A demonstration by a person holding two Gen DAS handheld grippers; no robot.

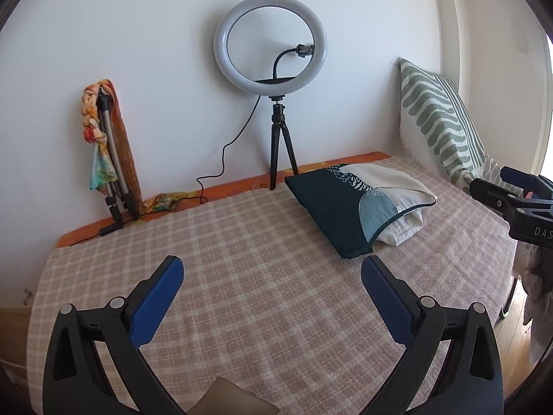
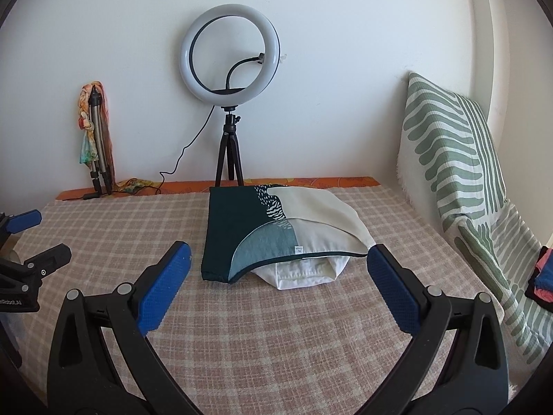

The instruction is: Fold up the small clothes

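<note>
Clothes (image 1: 352,204) lie folded in a small pile on the checked blanket (image 1: 242,276), toward the far right side, near the orange strip by the wall. From the left wrist view, the left gripper (image 1: 273,273) hangs over the bare blanket with its blue pads spread wide and nothing between them. The pile sits just past its right finger. A ring light (image 1: 270,44) on a black tripod stands at the wall behind, and a striped cushion (image 1: 439,117) leans up on the right. The right gripper (image 1: 518,186) pokes in at the right edge. From the right wrist view, the right gripper (image 2: 278,259) is also wide, holding nothing, and the clothes (image 2: 276,231) lie straight ahead, just past its tips: a dark green top with a white piece under it. The left gripper (image 2: 27,238) shows at the left edge, apart from the pile.
</note>
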